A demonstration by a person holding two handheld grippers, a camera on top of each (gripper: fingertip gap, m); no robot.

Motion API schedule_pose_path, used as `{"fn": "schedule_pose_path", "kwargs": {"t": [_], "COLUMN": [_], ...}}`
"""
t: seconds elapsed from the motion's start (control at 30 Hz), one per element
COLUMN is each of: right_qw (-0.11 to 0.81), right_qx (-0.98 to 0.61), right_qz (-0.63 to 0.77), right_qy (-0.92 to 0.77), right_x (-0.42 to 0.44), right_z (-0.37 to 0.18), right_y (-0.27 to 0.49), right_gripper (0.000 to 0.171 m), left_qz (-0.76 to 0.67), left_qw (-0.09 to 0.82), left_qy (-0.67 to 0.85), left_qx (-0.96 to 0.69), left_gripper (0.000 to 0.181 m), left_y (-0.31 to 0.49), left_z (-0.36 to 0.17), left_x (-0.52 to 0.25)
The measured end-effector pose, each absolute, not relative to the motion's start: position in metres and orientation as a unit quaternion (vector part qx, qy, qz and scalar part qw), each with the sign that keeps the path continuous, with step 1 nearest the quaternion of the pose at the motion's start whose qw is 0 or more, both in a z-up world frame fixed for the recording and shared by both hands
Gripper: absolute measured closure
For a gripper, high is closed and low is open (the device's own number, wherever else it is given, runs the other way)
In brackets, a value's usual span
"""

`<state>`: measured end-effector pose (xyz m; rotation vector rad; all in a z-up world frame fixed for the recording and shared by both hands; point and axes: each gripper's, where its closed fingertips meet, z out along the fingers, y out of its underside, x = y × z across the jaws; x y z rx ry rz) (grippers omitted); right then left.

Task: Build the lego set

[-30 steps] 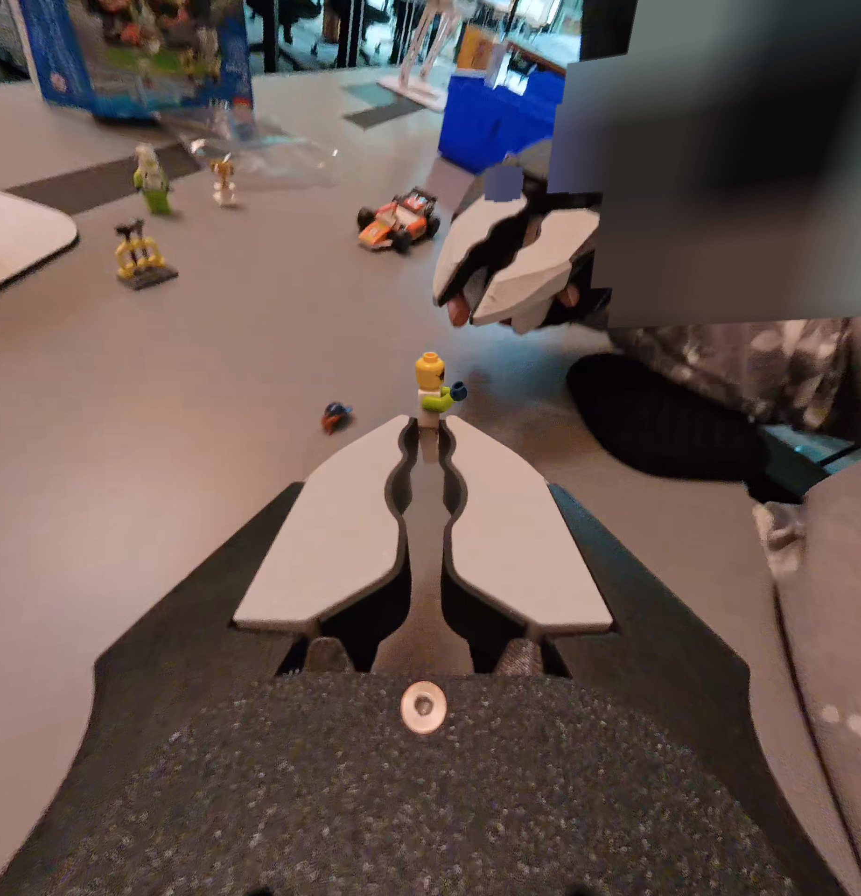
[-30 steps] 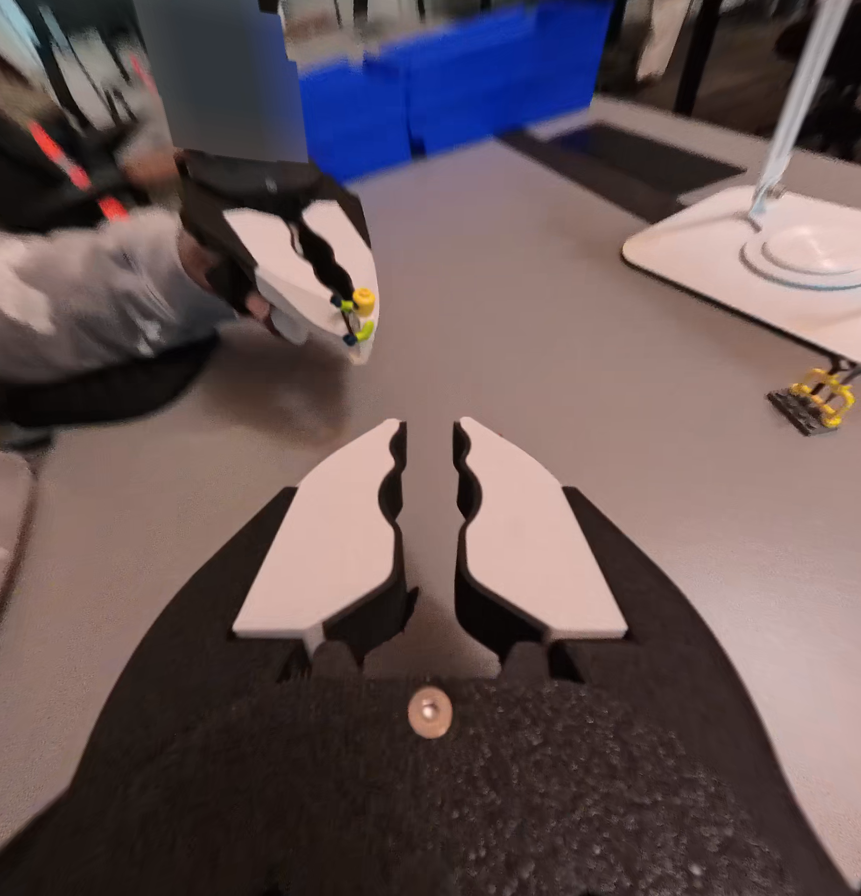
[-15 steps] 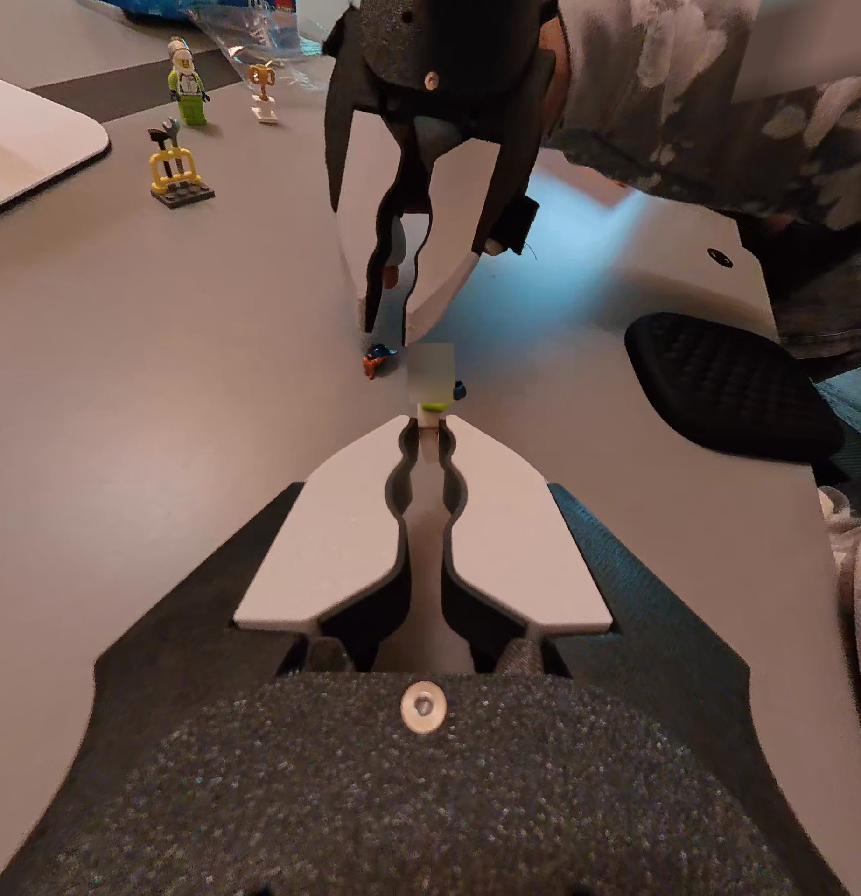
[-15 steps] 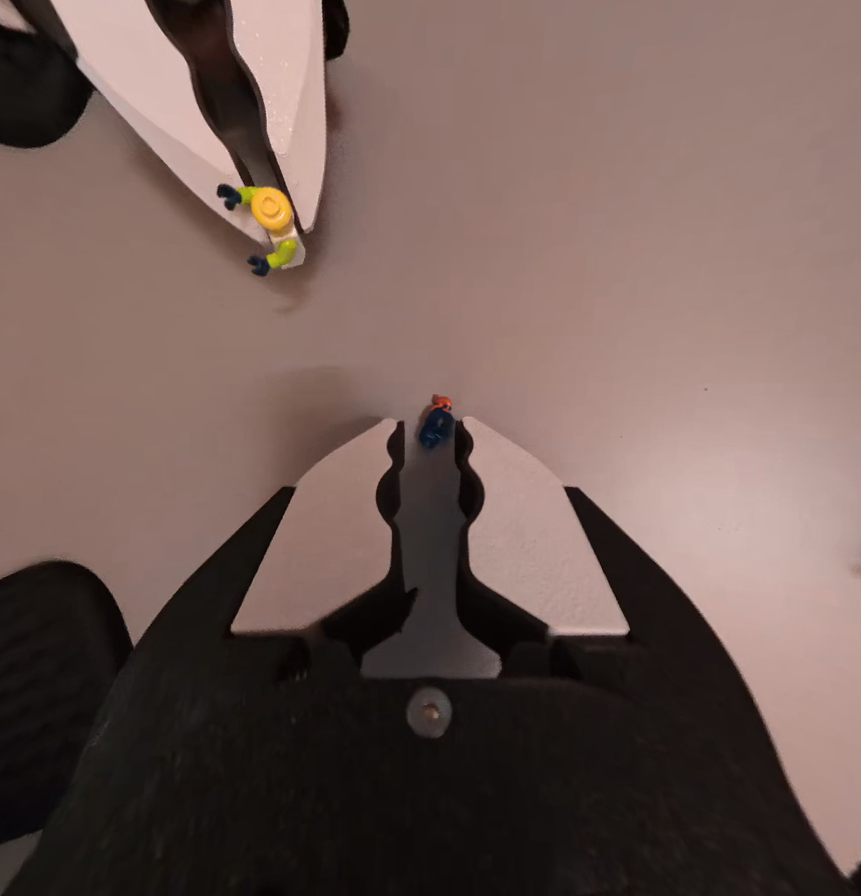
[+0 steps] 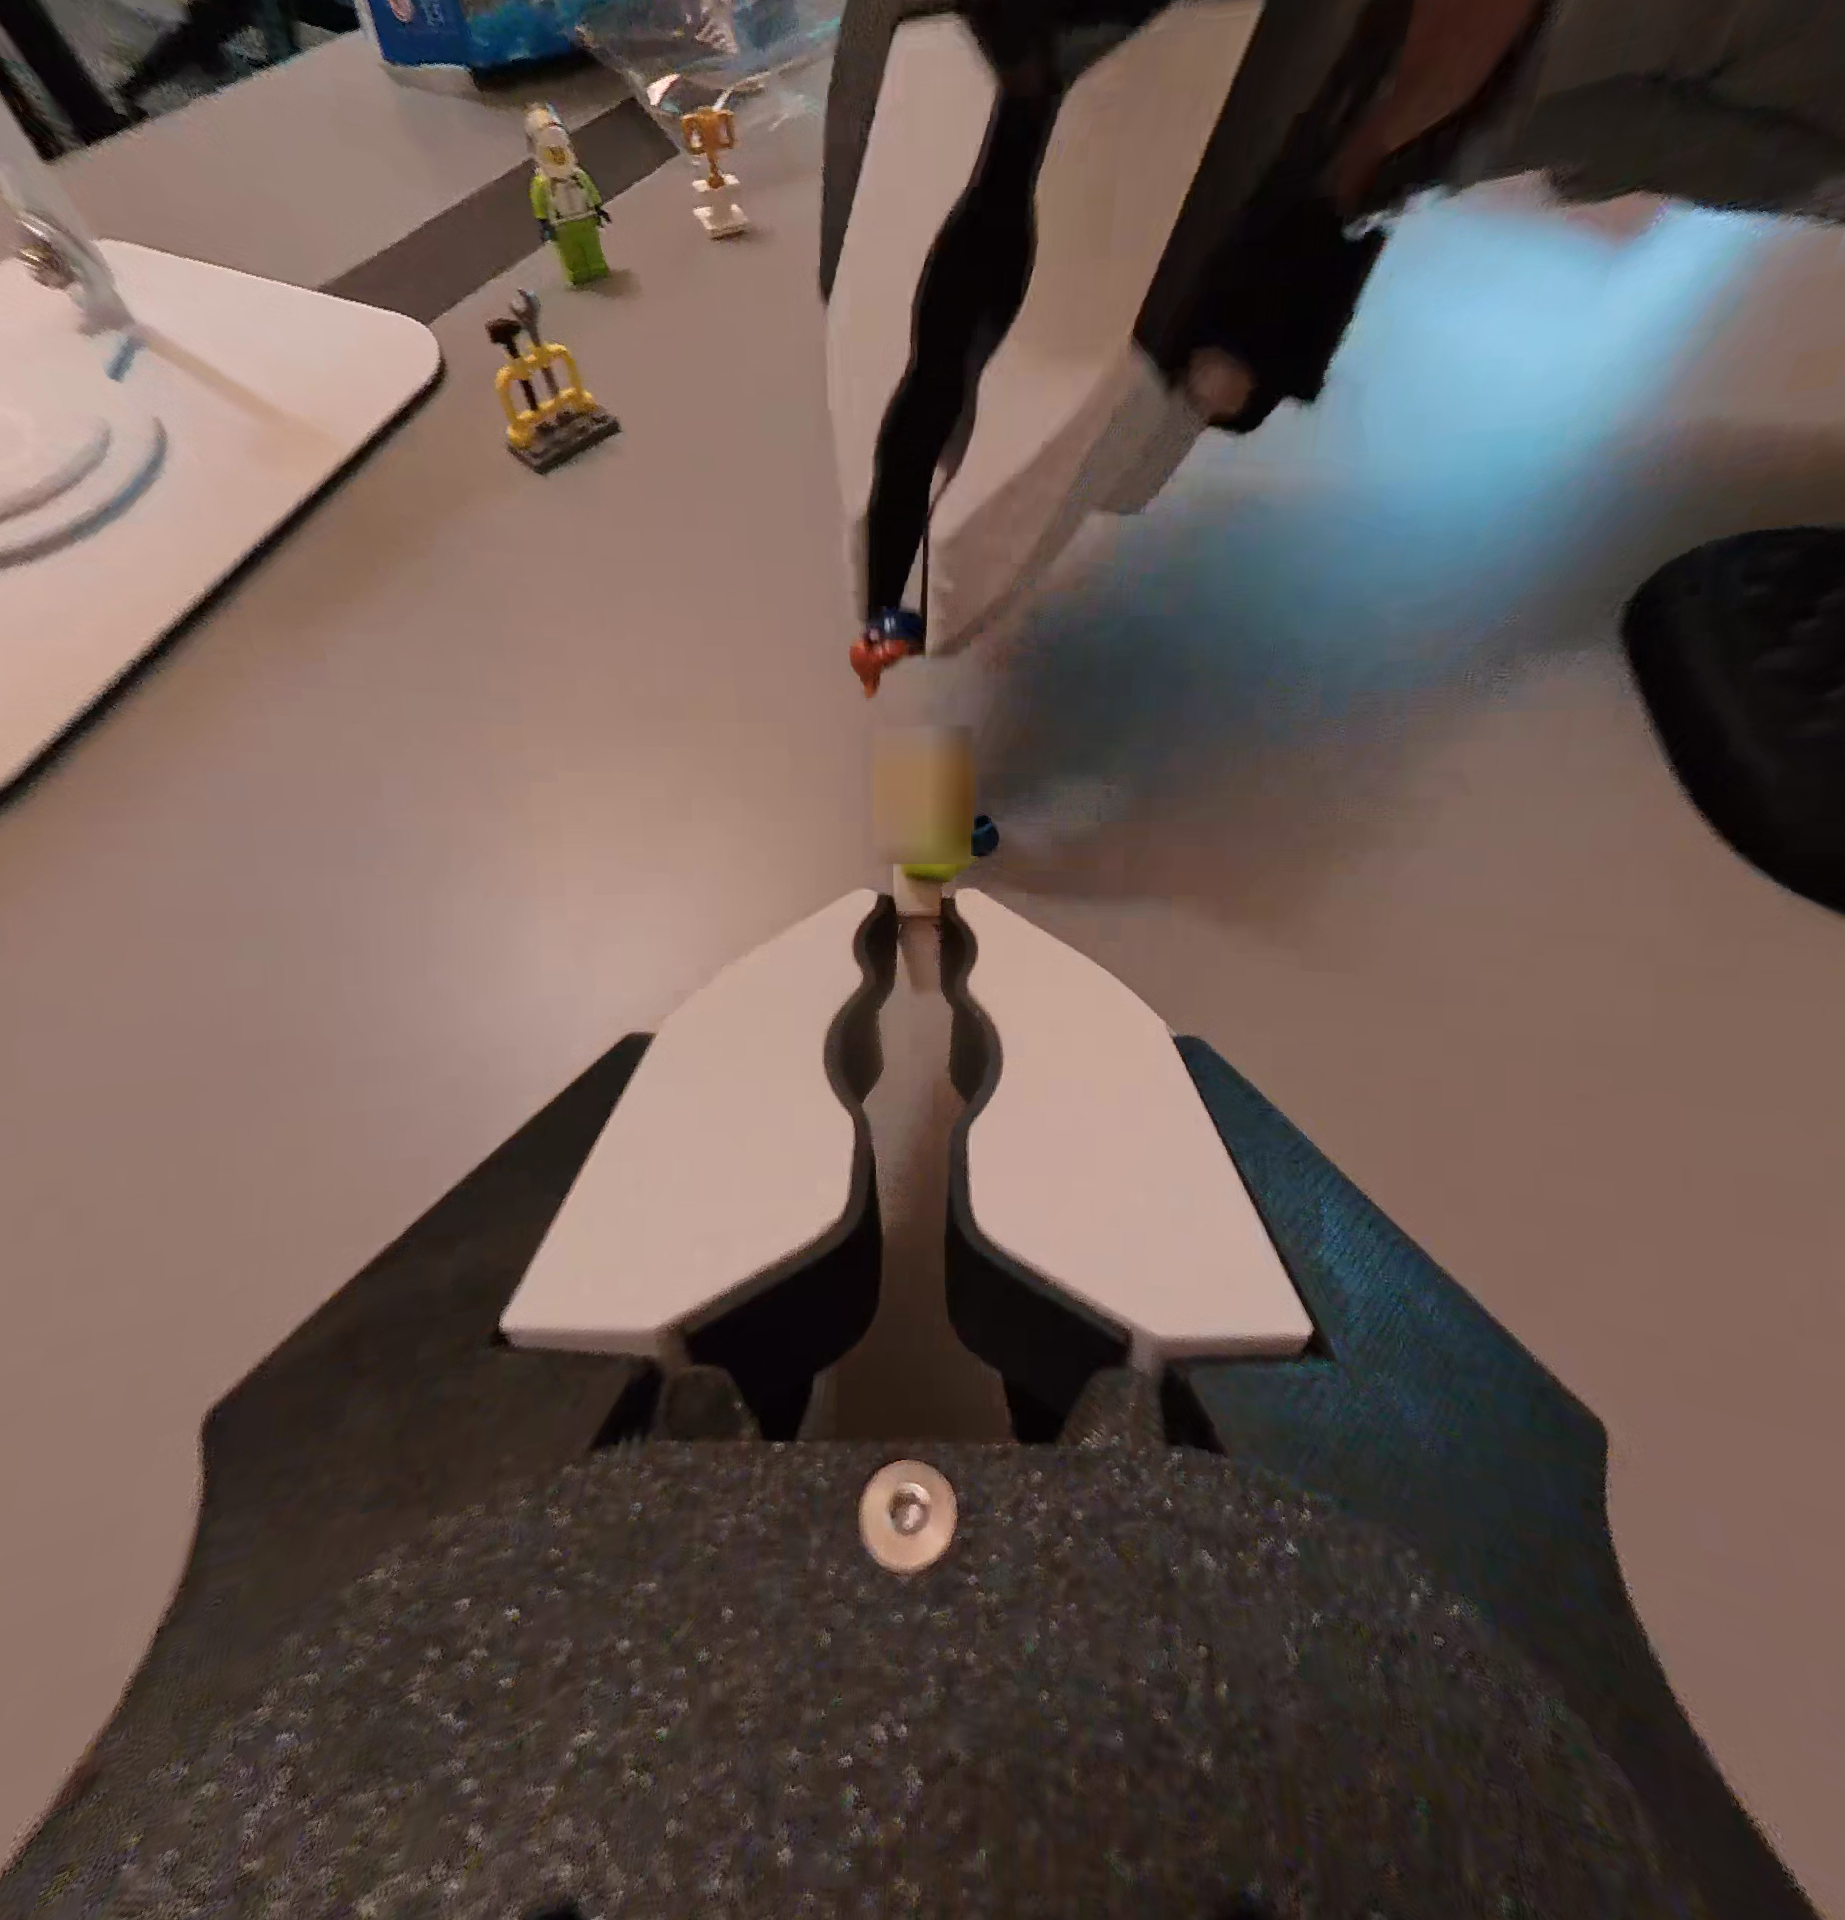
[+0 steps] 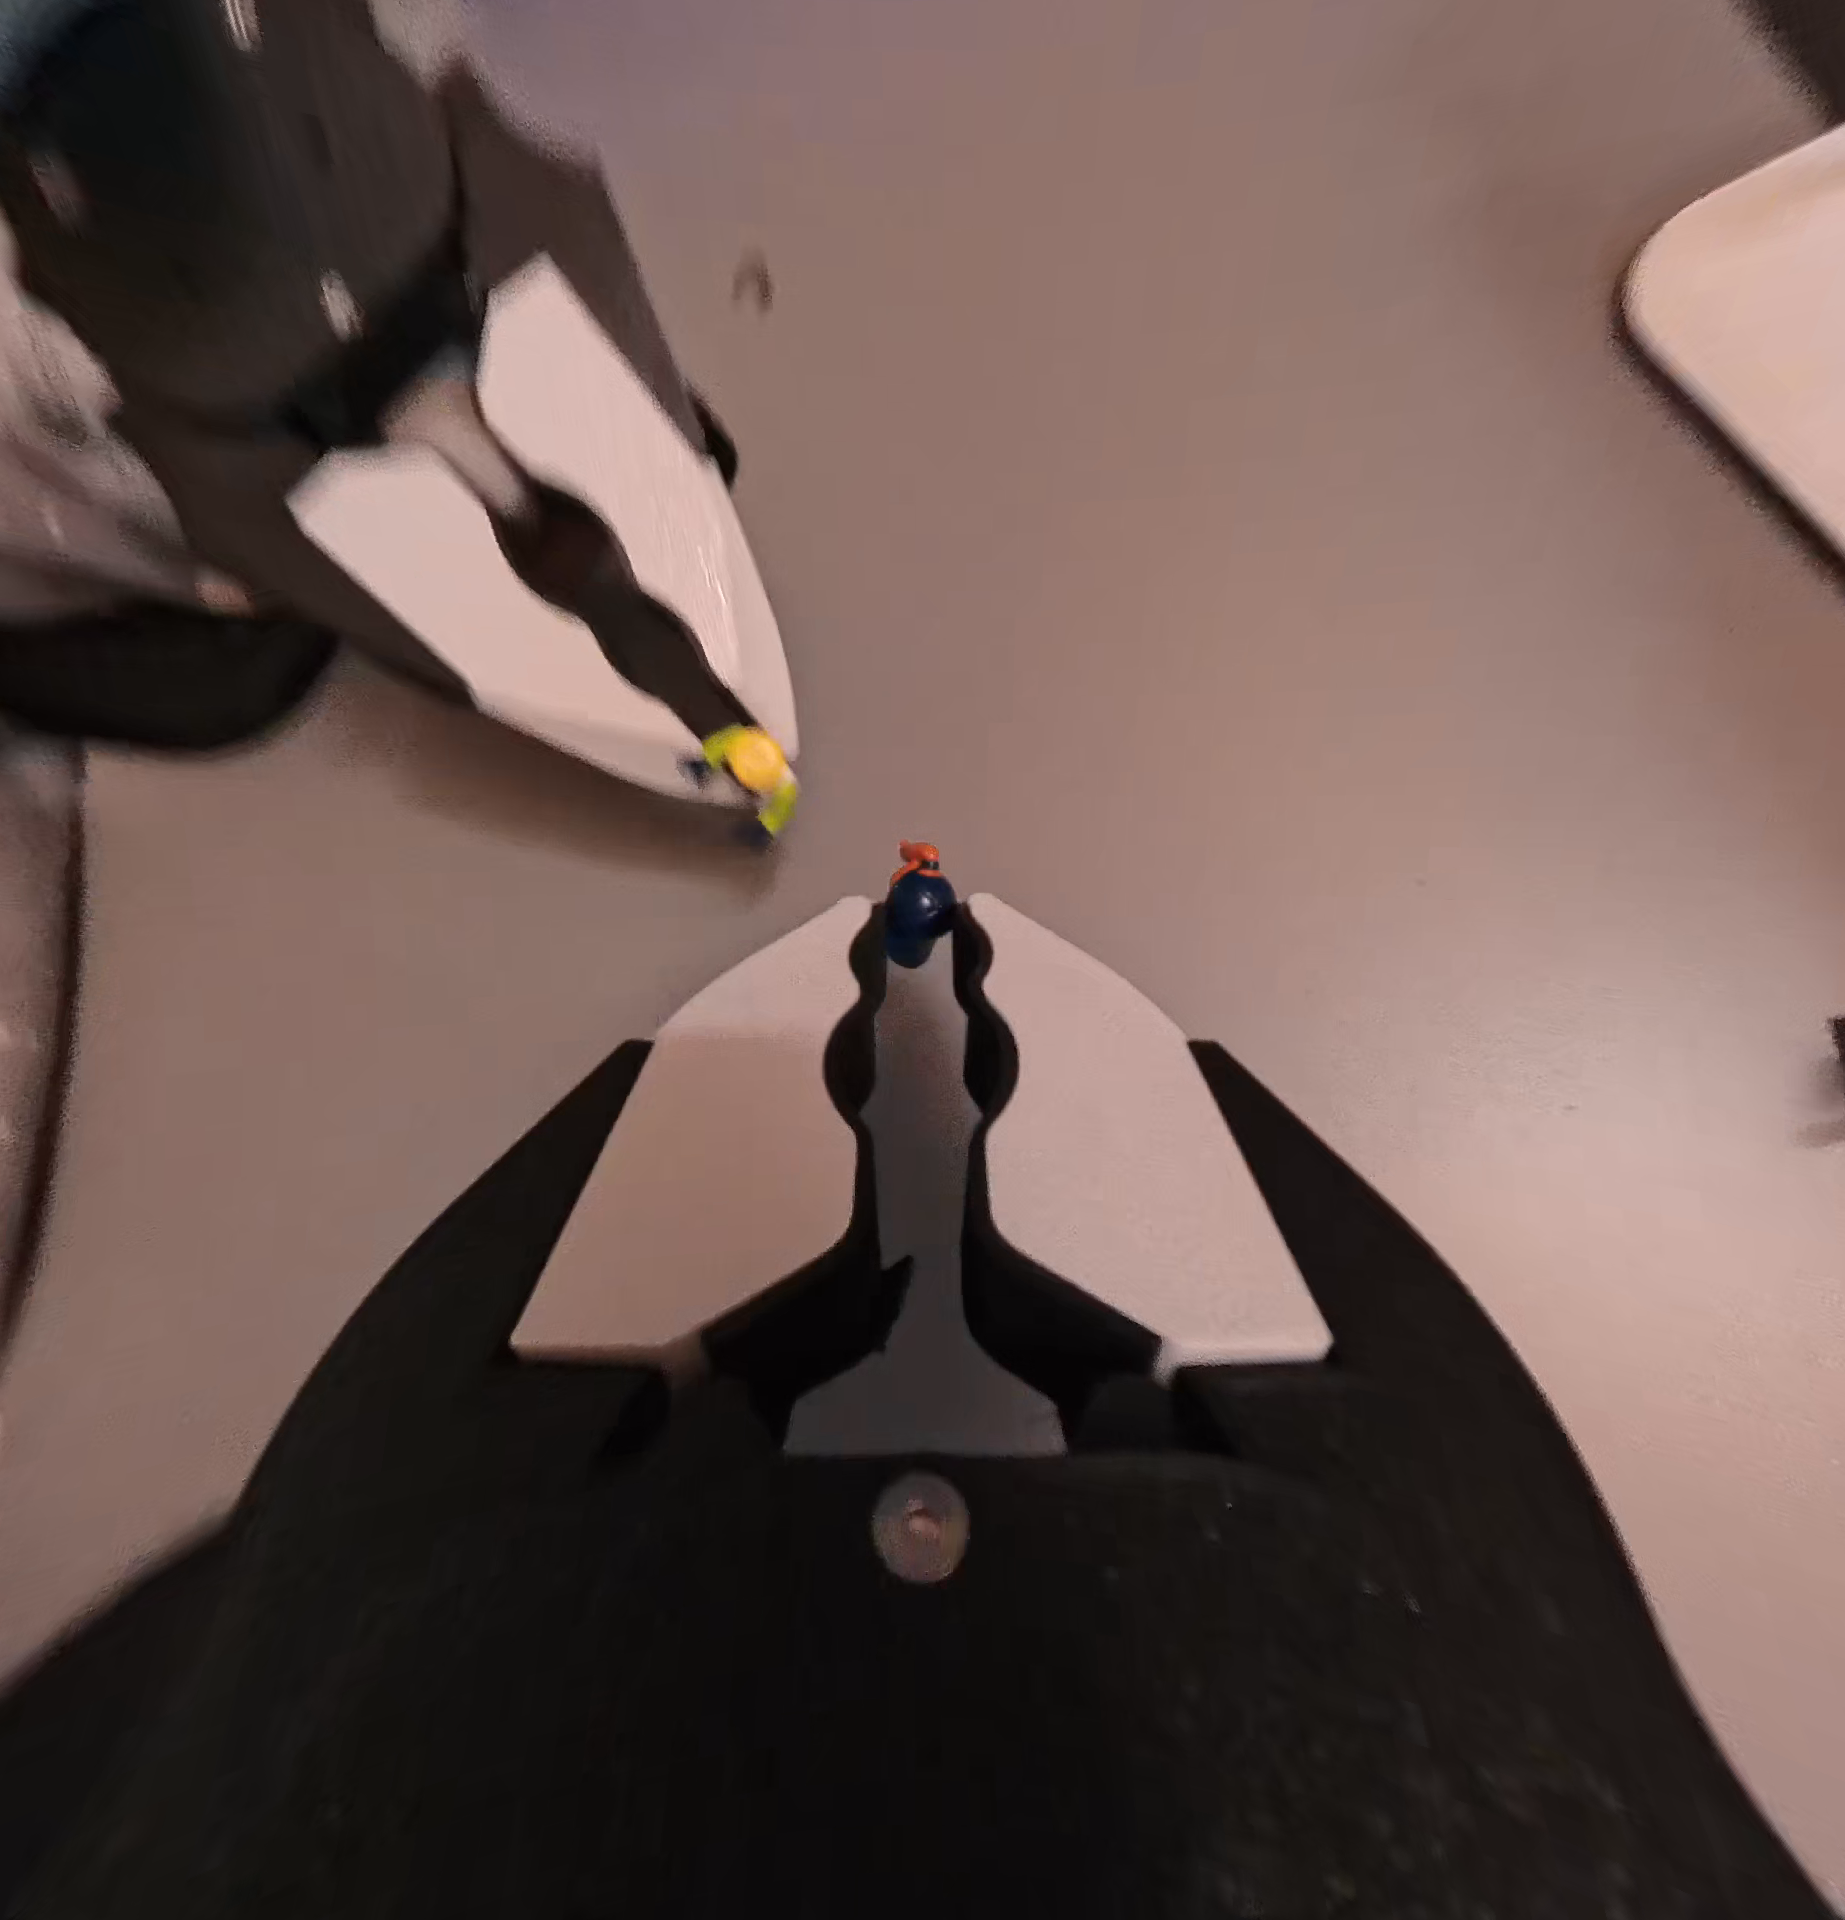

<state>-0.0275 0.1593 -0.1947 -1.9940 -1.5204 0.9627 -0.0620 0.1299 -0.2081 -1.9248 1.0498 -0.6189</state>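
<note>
My left gripper [image 5: 920, 906] is shut on a small minifigure [image 5: 928, 831] with a yellow head, lime arms and white legs, held by the legs. It also shows in the right wrist view [image 6: 757, 769] at the left gripper's tips. My right gripper [image 6: 918, 906] is shut on a small dark blue cap piece with orange hair [image 6: 916, 902]. In the left wrist view the right gripper [image 5: 902, 623] hangs point-down just beyond the minifigure, with the cap piece [image 5: 887, 639] at its tips. The two pieces are close but apart.
On the grey table [image 5: 378, 779] stand a lime-suited minifigure [image 5: 565, 203], a gold trophy on a white base [image 5: 712, 171] and a yellow tool rack [image 5: 549, 390]. A white lamp base [image 5: 170, 416] lies at the left. A black padded armrest [image 5: 1770, 707] is at the right. The left gripper's tips are roughly 6 cm from the right gripper's.
My right gripper came down over the cap piece on the table and closed on it. It now holds the piece just beyond the minifigure. My left gripper kept its hold.
</note>
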Motion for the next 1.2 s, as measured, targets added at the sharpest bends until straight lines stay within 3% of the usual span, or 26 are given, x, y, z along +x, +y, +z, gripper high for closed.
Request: {"fn": "schedule_pose_path", "kwargs": {"t": [0.23, 0.83, 1.2], "right_qw": [0.282, 0.339, 0.355], "right_qx": [-0.784, -0.778, -0.779], "right_qz": [0.391, 0.358, 0.327], "right_qy": [-0.391, -0.391, -0.4], "right_x": [-0.045, -0.056, -0.055], "right_z": [-0.169, -0.162, -0.161], "right_y": [0.149, 0.137, 0.136], "right_gripper": [0.159, 0.159, 0.159], "left_qz": [-0.127, 0.038, 0.04], "left_qw": [0.469, 0.522, 0.533], "left_qy": [0.432, 0.459, 0.459], "left_qx": [-0.76, -0.718, -0.71], "left_gripper": [0.173, 0.173, 0.173], "left_y": [0.139, 0.141, 0.14], "left_z": [-0.203, -0.186, -0.182], "left_x": [-0.062, -0.072, -0.069]}}
